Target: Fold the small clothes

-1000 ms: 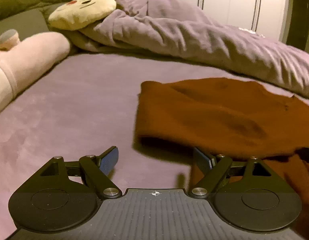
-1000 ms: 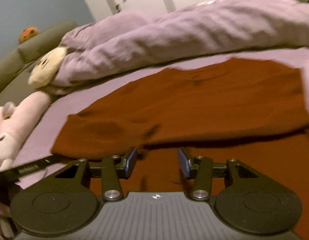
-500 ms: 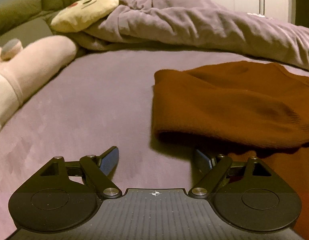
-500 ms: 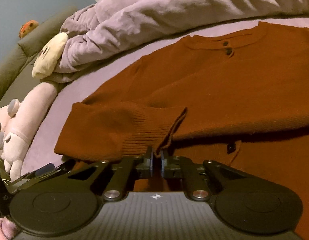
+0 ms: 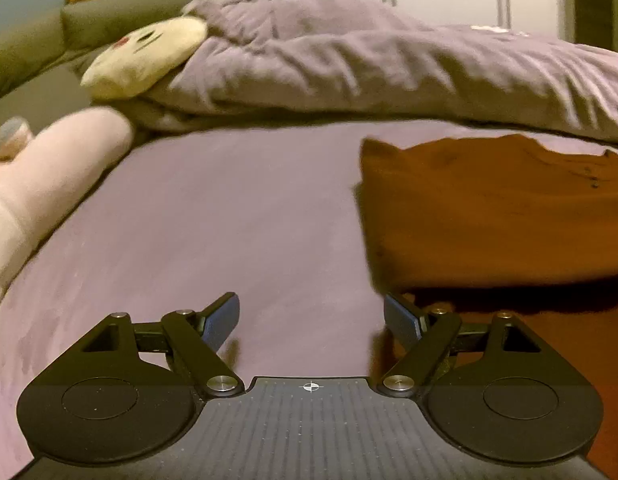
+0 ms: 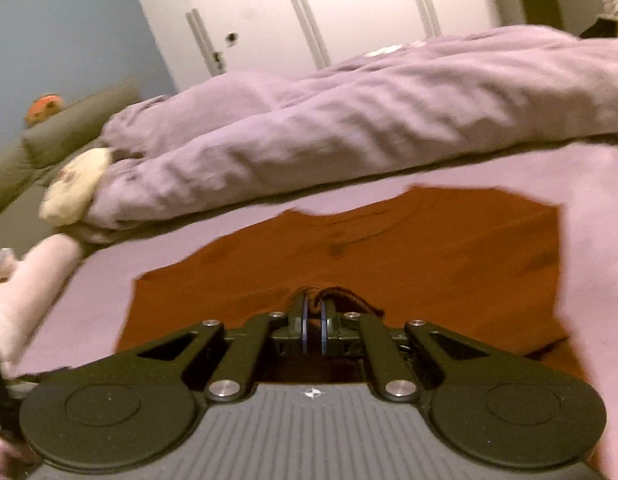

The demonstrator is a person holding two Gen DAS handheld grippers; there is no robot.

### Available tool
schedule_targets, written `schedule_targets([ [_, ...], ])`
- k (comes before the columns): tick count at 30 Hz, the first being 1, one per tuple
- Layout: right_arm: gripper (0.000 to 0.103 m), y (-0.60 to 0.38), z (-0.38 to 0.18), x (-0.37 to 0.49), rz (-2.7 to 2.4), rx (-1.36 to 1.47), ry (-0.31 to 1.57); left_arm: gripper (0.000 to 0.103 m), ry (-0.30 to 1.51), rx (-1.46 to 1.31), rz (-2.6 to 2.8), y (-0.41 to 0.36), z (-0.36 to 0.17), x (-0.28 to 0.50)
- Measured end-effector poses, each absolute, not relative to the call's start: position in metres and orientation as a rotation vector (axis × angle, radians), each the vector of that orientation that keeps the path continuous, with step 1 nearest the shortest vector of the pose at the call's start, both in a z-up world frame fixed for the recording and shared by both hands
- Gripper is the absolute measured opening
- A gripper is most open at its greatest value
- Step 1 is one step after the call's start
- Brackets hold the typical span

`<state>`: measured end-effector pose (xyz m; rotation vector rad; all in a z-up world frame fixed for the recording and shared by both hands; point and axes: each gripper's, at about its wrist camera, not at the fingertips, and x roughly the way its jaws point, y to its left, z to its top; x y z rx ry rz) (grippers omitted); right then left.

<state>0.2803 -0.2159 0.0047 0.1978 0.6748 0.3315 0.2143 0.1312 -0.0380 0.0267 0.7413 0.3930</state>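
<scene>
- Now the right gripper (image 6: pixel 313 320) is pinching a dark fold of the rust-brown sweater (image 6: pixel 409 256), its jaws pressed together on the cloth.
- Meanwhile the left gripper (image 5: pixel 311 316) is hovering with jaws spread wide over the bare purple sheet (image 5: pixel 229 220), nothing between them.
- Sweater is lying right of it, near the rumpled purple duvet (image 5: pixel 389 68).

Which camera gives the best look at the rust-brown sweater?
The right wrist view: the sweater lies spread ahead, neckline and both side edges visible. The left wrist view catches only its left part, cut off at the frame's right.
</scene>
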Motion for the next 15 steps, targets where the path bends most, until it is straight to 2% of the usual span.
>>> schedule_targets([
  [6,0.005,-0.268,-0.019,0.298,0.171,0.145,0.708,0.085,0.756,0.049,0.334,0.101,-0.037,0.234],
  [9,0.008,-0.286,-0.036,0.305,0.182,0.265,0.798,0.087,0.758,0.068,0.304,0.087,-0.037,0.241],
  [11,0.012,-0.294,-0.044,0.304,0.194,0.360,0.805,0.087,0.763,0.090,0.289,0.080,-0.038,0.246],
  [13,0.028,-0.302,-0.049,0.306,0.210,0.450,0.803,0.087,0.773,0.103,0.281,0.076,-0.041,0.251],
  [15,0.035,-0.308,-0.054,0.310,0.229,0.565,0.799,0.087,0.783,0.108,0.281,0.075,-0.043,0.254],
])
